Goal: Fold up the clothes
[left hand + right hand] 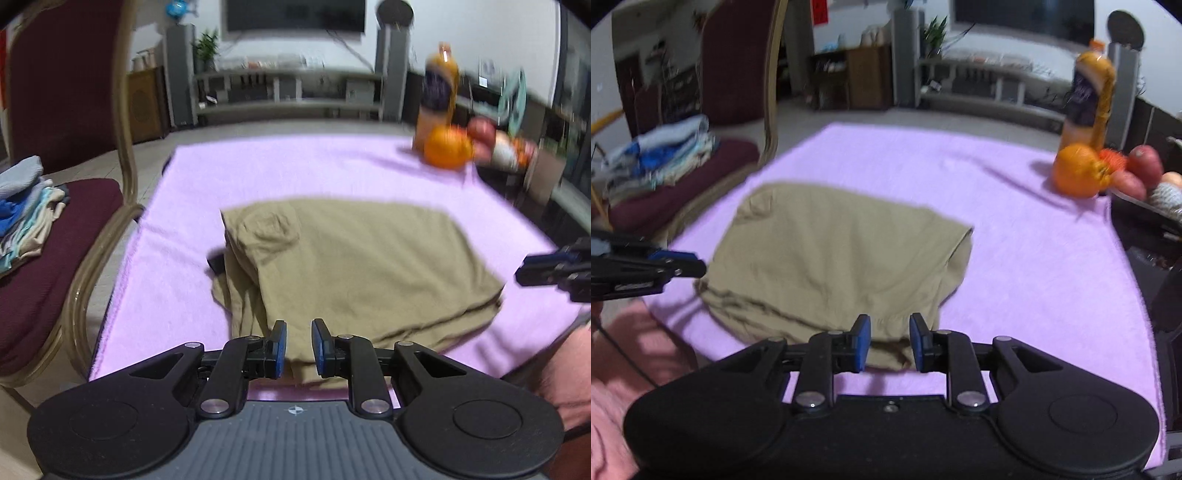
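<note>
1. Folded khaki garment (354, 266) lies on the purple cloth (295, 166), close to its near edge.
2. Left gripper (298, 349) is slightly spread, nothing pinched, over the garment's near edge.
3. Right gripper (889, 341) is the same: small gap, empty.
4. Orange (1076, 175) sits at the far right corner.

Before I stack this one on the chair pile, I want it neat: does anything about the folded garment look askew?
Mostly tidy, but the tan garment has loose layers bunched out along its left edge, not flush with the top fold. Nothing spilled or damaged.
</note>
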{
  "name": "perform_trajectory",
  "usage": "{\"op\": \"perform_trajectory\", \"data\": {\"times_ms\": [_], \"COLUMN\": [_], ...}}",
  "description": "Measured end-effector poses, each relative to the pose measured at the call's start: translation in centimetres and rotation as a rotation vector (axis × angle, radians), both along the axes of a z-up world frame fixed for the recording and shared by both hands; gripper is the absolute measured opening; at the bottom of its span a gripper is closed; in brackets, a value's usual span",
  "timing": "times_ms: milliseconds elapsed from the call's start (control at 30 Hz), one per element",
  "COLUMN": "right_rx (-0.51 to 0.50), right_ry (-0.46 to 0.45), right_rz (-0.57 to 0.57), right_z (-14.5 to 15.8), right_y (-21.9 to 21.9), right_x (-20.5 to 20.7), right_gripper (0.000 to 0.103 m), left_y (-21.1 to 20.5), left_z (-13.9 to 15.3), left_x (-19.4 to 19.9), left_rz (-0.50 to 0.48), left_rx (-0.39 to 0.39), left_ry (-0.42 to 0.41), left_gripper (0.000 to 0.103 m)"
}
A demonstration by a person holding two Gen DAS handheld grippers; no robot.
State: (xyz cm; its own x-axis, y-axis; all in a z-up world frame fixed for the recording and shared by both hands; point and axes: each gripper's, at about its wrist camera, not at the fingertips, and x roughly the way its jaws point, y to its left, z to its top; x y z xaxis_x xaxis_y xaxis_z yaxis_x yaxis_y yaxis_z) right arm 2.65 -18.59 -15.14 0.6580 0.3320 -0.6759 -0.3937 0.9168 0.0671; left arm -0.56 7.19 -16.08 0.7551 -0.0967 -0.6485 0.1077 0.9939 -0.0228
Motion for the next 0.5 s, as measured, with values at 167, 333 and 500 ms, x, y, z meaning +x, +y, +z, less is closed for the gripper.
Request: {"op": "perform_trajectory", "data": {"times_ms": [167, 333, 500], "right_rx": [0.047, -0.026, -0.123], "right_ry": [0.013, 0.019, 0.076], "right_rz": [-0.026, -0.041, -0.042], "right_z": [-0.7, -3.0, -6.3], "right_y": [1.1, 3.7, 2.9], "right_x": [3.0, 6.3, 5.8], "right_gripper": [0.02, 0.02, 0.02], "left_y": [-3.1, -7.2, -4.8], "left_z": [-0.2, -3.0, -5.1], "left_x": [3.7, 7.2, 6.5], "left_rz": [-0.035, -0.089, -0.04], "left_rx": [0.026, 0.166, 0.16], "left_ry": [0.002, 0.043, 0.117], "left_gripper": [0.02, 0.025, 0.029]}}
